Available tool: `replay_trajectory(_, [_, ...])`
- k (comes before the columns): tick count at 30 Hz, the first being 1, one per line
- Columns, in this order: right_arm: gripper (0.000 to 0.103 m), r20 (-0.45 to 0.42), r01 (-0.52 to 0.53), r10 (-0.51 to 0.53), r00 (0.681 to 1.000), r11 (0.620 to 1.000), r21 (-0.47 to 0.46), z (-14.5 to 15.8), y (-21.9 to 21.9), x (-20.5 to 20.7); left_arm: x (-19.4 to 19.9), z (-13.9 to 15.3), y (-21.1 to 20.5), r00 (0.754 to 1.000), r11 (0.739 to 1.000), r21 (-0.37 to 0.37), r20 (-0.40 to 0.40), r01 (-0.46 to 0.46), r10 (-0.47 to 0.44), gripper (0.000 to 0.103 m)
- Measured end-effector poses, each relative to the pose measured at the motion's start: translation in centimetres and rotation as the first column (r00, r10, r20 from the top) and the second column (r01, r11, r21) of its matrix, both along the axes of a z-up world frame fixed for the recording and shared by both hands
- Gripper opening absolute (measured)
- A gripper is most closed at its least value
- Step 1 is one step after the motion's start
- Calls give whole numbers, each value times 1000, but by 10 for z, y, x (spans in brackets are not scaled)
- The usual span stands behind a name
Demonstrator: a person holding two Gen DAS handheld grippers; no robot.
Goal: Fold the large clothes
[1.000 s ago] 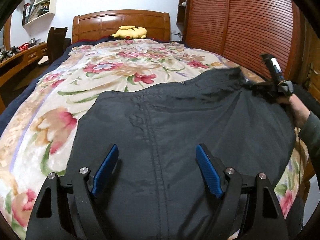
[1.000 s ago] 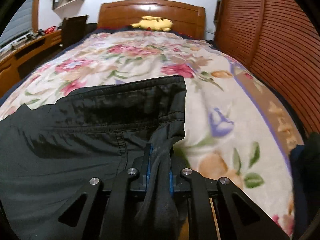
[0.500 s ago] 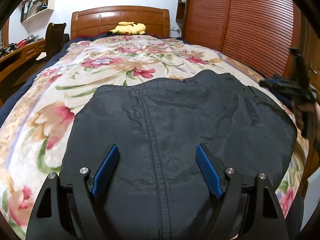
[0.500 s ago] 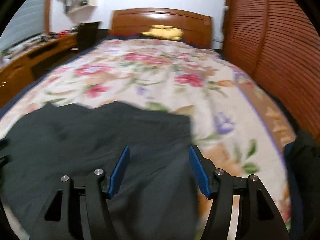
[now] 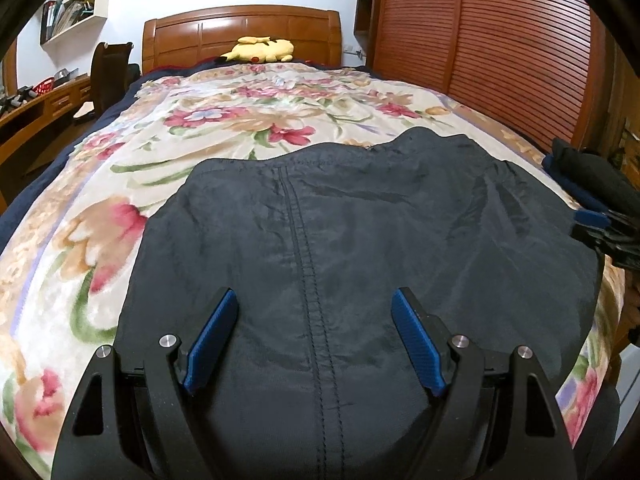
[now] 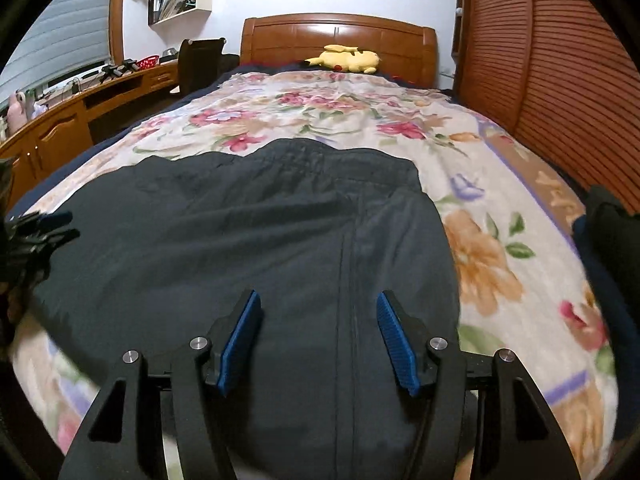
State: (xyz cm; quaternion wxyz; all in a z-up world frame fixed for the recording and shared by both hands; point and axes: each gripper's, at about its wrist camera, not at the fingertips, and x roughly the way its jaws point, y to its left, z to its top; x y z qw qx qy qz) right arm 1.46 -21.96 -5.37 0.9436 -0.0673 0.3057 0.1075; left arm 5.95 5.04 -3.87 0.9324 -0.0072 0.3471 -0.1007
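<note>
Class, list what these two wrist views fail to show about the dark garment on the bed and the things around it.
- Dark garment: near end hidden behind the left gripper, left wrist view; what kind of garment it is stays unclear.
- Right gripper: cut off by the right edge there.
- Dark pile: cut off by the edge, right wrist view.
- Shelf items: too small.
</note>
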Motion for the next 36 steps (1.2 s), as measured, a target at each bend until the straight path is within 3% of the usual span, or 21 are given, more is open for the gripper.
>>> replay_trajectory(5, [62, 5, 30, -30, 1000, 1000, -1, 5, -6, -28, -2, 0, 0, 1000, 1000, 6, 7, -12, 12, 80])
replay_trajectory(14, [62, -55, 56, -56, 997, 998, -1, -13, -6, -28, -8, 1, 6, 999, 999, 2, 30, -44, 44, 80])
replay_trajectory(18, [63, -40, 60, -59, 997, 998, 26, -22, -5, -25, -12, 2, 10, 998, 998, -5, 38, -57, 57, 80])
replay_trajectory(27, [63, -55, 95, -95, 994, 995, 13, -1, -1, -25, -29, 7, 14, 996, 998, -2, 62, -65, 65, 80])
replay_trajectory(31, [63, 1, 59, -59, 998, 998, 7, 13, 19, -38, -31, 7, 17, 996, 998, -6, 65, -68, 69, 80])
replay_trajectory(36, [63, 12, -39, 39, 999, 999, 3, 18, 57, -42, -28, 6, 19, 996, 997, -12, 57, -73, 74, 80])
